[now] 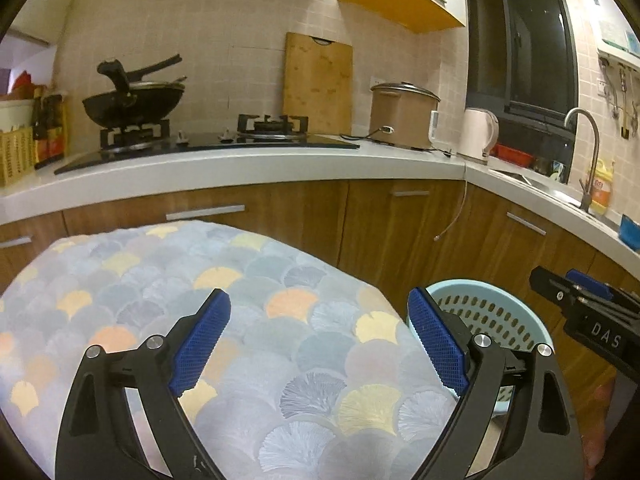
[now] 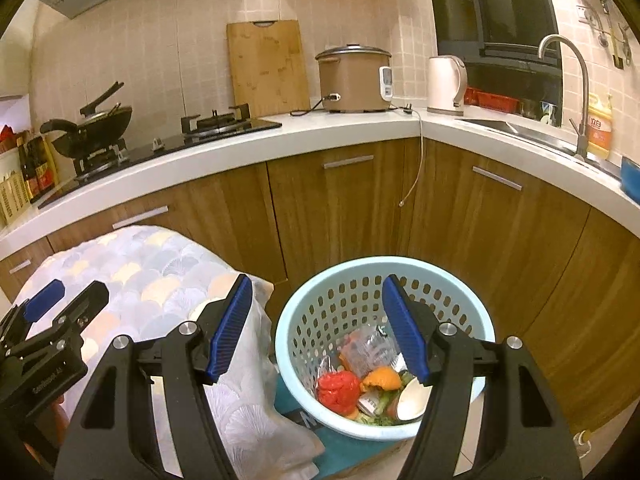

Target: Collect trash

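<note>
Right now both sets of tongs are held apart with nothing between their blue pads. The left tongs [image 1: 320,344] are spread wide over the cloth-covered tabletop [image 1: 168,280], and the right tongs [image 2: 316,332] are parted above the pale blue basket [image 2: 472,304]. Nothing is gripped by either one.

The trash [image 2: 360,384] is seen lying in the bottom of the basket: a red crumpled bag, an orange peel, a clear wrapper, a white spoon and some green scraps. The basket is set on the floor just beside the draped edge of the cloth.

From here, the basket could be tipped if its thin rim is bumped by the right tongs, and the trash would be spilled. The hanging cloth could be caught by a pad and dragged off the tabletop. The two tools are close together, so one could be knocked by the other.

No trash is seen on the cloth, but its near part is hidden behind the left tongs. The near side of the basket is covered by the right tongs. What lies under the trash pile cannot be made out.
</note>
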A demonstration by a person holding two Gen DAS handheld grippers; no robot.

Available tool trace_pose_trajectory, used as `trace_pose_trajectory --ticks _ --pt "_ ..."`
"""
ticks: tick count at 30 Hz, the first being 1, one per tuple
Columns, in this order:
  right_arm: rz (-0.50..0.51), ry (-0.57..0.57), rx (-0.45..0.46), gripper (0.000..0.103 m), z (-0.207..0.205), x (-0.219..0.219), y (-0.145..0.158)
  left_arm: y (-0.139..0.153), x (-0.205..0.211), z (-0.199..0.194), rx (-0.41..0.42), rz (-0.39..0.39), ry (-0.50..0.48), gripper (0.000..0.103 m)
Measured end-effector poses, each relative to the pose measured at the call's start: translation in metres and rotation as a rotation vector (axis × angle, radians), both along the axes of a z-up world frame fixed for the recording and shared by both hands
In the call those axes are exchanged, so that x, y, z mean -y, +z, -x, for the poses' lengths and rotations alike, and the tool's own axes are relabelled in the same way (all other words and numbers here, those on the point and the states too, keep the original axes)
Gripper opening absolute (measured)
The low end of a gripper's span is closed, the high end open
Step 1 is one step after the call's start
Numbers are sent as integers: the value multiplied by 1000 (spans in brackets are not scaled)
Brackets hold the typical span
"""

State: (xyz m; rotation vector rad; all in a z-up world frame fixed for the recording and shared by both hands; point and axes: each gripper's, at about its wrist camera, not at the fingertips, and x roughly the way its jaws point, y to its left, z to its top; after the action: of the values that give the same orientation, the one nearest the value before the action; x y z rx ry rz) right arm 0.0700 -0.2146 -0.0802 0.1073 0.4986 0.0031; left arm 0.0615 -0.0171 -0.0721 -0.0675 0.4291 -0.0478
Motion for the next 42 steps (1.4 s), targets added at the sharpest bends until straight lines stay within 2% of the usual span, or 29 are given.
trace_pose_trajectory --ticks 7,9,24,42 --pt "6 5 13 64 1 0 1 9 8 15 87 -95 62 90" --pt "5 3 15 68 1 0 2 10 10 16 94 -108 63 90" --pt "1 14 19 75 5 -3 7 13 1 16 85 -86 80 95" --pt "-17 -3 9 76 5 3 6 14 -1 18 90 -74 81 95"
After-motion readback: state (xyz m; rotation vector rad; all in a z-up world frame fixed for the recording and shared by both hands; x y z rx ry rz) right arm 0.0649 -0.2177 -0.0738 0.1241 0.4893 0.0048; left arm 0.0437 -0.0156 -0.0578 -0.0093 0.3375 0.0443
